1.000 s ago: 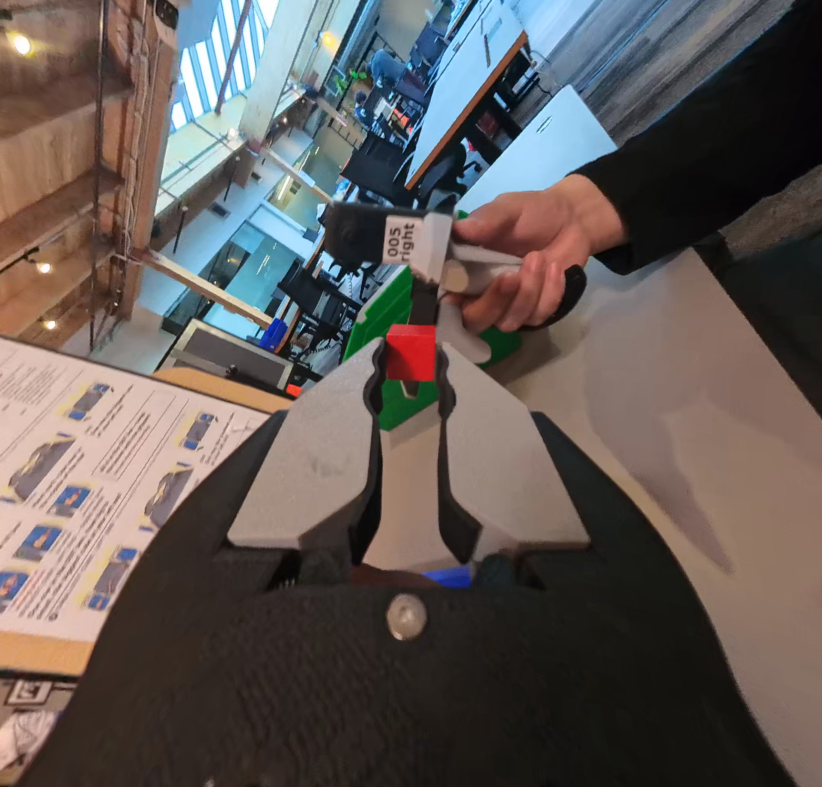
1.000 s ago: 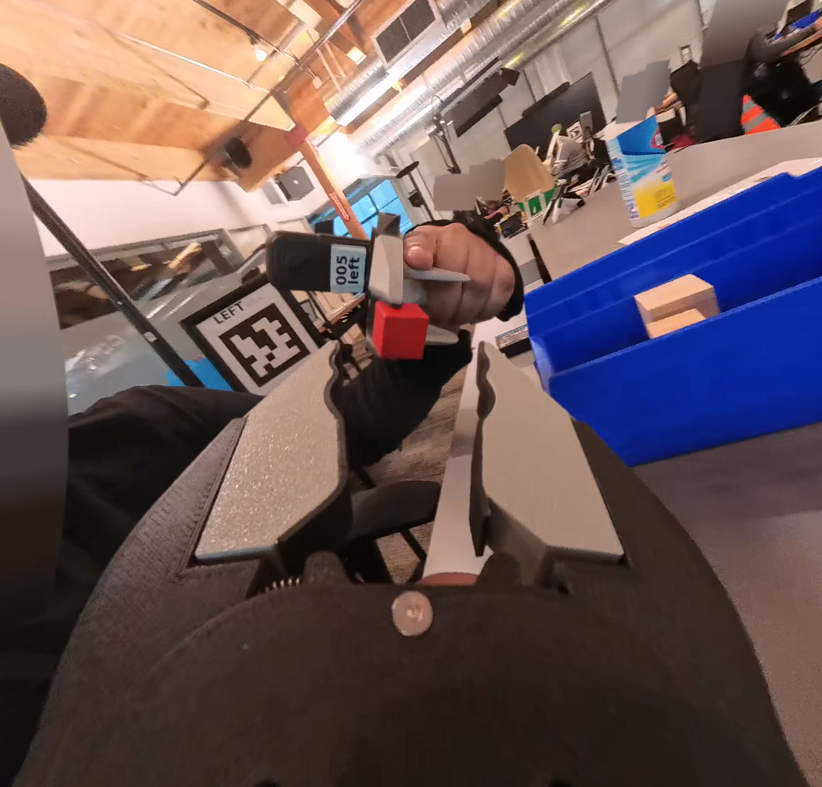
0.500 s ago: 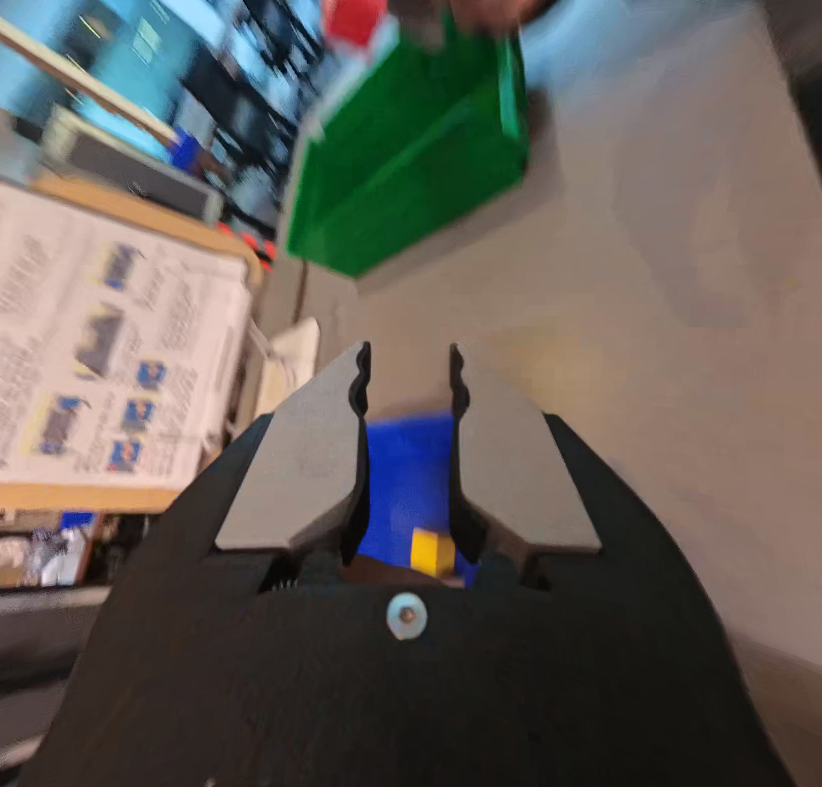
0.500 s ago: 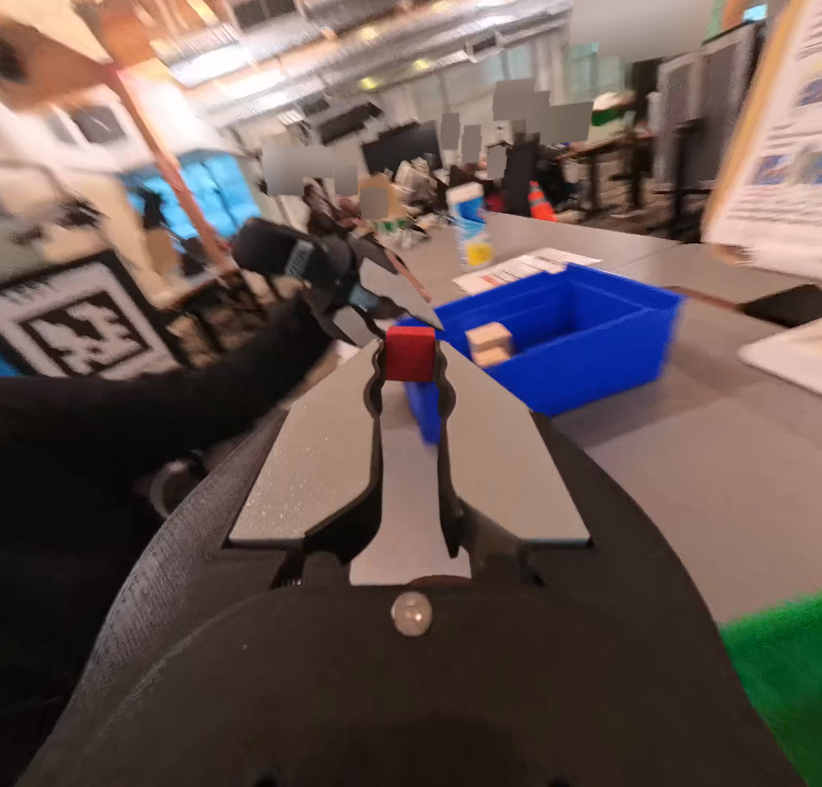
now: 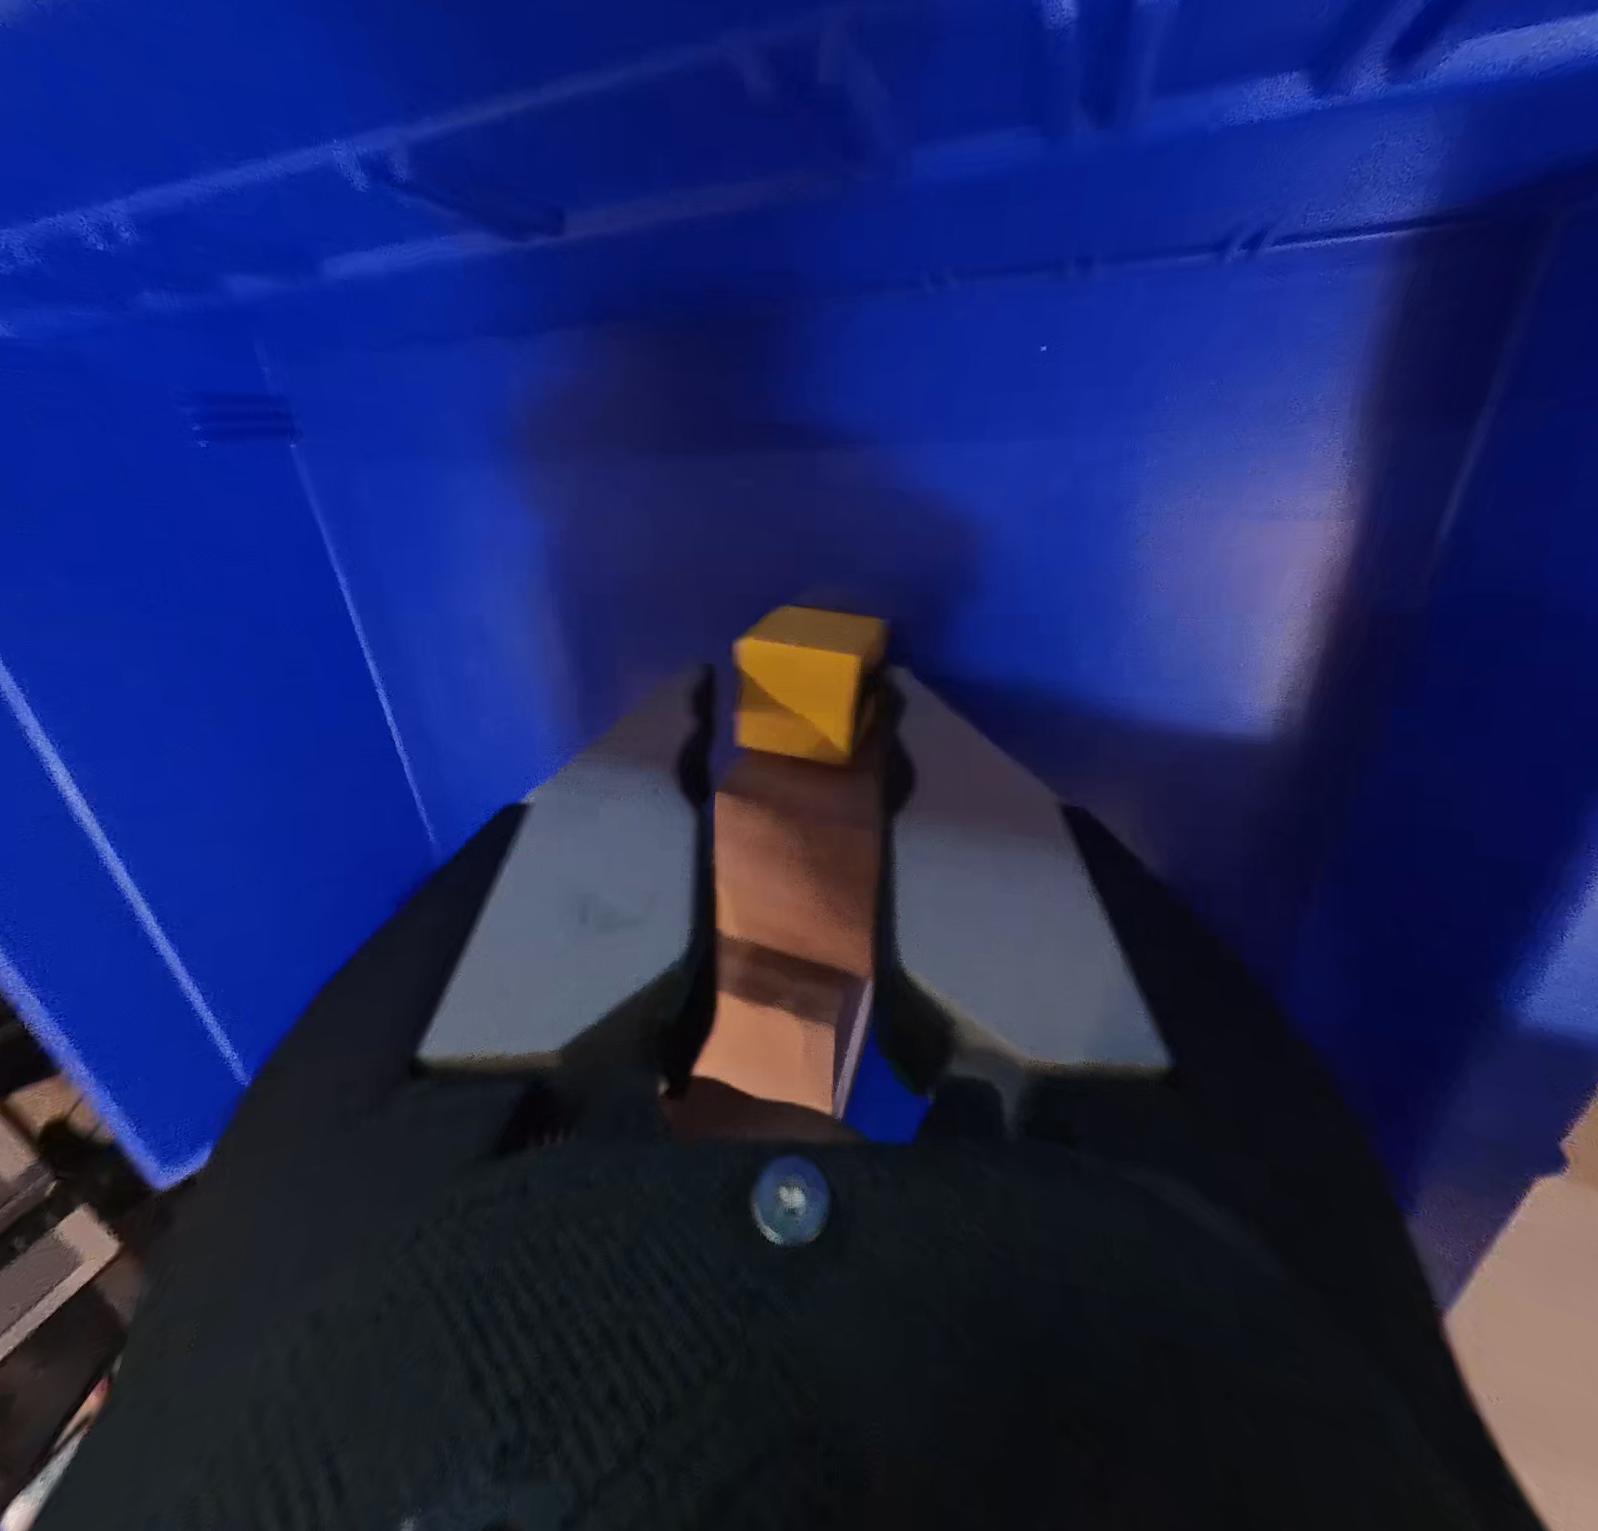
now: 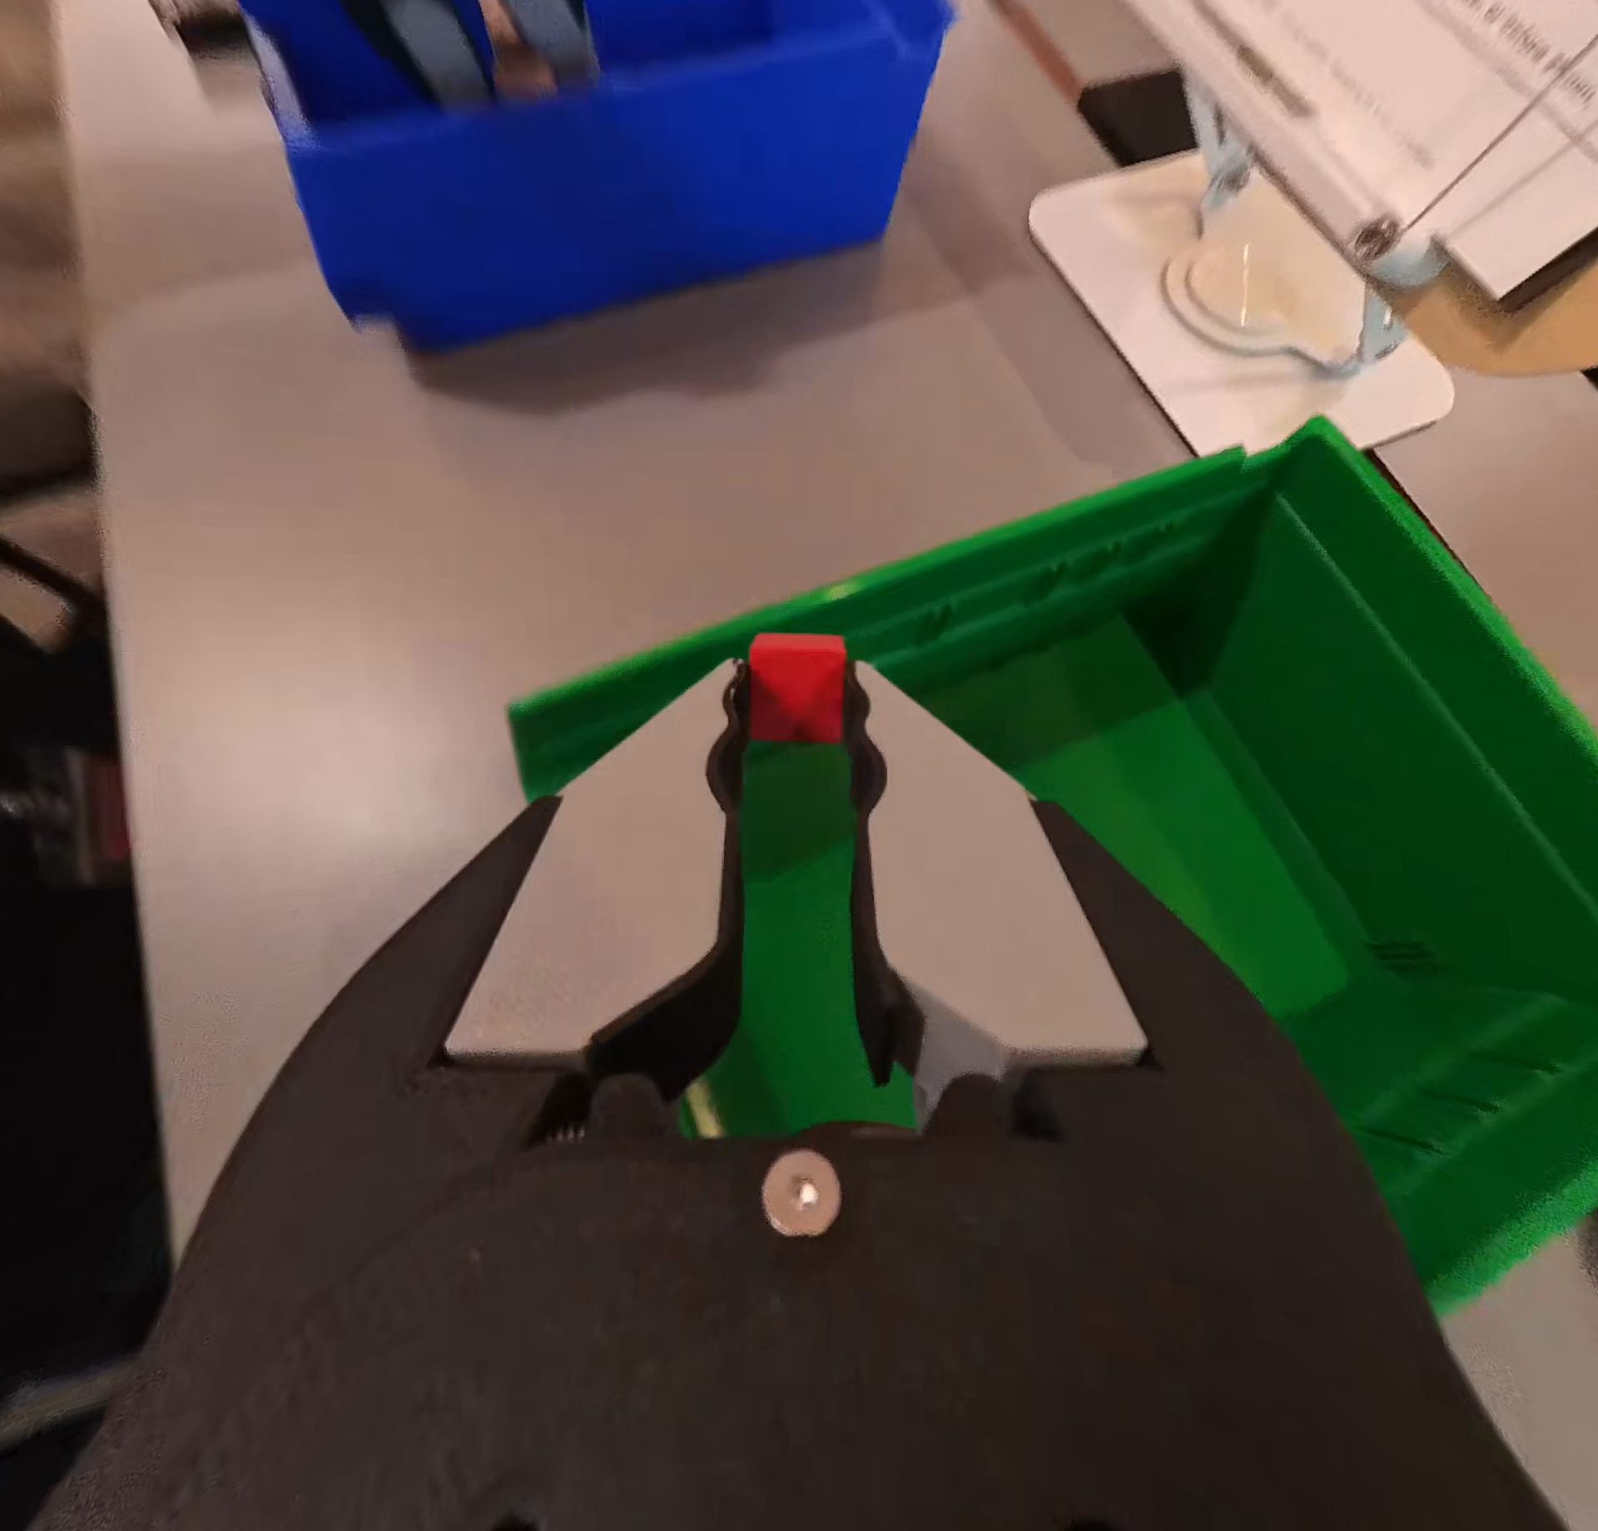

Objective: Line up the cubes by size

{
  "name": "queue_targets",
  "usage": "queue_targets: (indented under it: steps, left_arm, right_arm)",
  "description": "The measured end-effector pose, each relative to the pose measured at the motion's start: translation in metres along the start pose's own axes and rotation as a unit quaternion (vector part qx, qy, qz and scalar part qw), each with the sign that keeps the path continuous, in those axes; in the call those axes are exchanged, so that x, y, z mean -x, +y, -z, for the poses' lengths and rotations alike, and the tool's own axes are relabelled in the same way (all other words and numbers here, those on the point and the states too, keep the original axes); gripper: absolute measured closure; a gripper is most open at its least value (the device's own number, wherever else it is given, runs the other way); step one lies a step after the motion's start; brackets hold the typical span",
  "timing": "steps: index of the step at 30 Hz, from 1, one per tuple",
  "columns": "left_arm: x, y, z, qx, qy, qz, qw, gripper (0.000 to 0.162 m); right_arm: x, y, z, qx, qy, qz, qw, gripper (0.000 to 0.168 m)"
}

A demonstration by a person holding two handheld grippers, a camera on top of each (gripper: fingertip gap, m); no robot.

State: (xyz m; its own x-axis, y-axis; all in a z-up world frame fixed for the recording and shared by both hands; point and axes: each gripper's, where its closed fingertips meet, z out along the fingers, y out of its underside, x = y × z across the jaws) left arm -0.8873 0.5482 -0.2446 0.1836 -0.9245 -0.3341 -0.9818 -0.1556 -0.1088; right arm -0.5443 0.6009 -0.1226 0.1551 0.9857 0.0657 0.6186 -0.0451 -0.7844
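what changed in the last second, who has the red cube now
The red cube passed from the left gripper to the right gripper, which swung over the green bin. The left gripper dropped into the blue bin, its fingertips now around a yellow cube. Both bins stayed on the table.

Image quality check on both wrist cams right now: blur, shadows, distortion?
Left wrist view: motion-soft throughout, blue bin walls smeared, yellow cube edges ghosted at the left gripper tips, dark shadow on the wall behind it. Right wrist view: red cube in the right gripper and green bin fairly sharp; blue bin and paper stand blurred toward the frame edges, with wide-angle bending.
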Motion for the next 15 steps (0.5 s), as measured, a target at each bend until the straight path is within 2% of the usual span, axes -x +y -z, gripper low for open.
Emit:
queue_targets:
  steps: [5, 9, 12, 15]
  left_arm:
    - [0.005, -0.012, 0.003, -0.035, -0.007, -0.011, 0.999, 0.136]
    - [0.02, -0.04, 0.033, -0.144, -0.06, 0.014, 0.988, 0.136]
    - [0.028, -0.076, 0.075, -0.259, -0.117, 0.022, 0.958, 0.136]
    - [0.024, -0.119, 0.123, -0.397, -0.148, 0.029, 0.905, 0.137]
  right_arm:
    - [-0.015, 0.044, -0.031, 0.149, 0.001, 0.092, 0.984, 0.15]
    - [-0.024, 0.066, -0.064, 0.244, 0.007, 0.149, 0.958, 0.15]
    - [-0.022, 0.081, -0.082, 0.282, -0.019, 0.169, 0.944, 0.15]
    - [-0.019, 0.085, -0.095, 0.275, -0.036, 0.172, 0.945, 0.149]
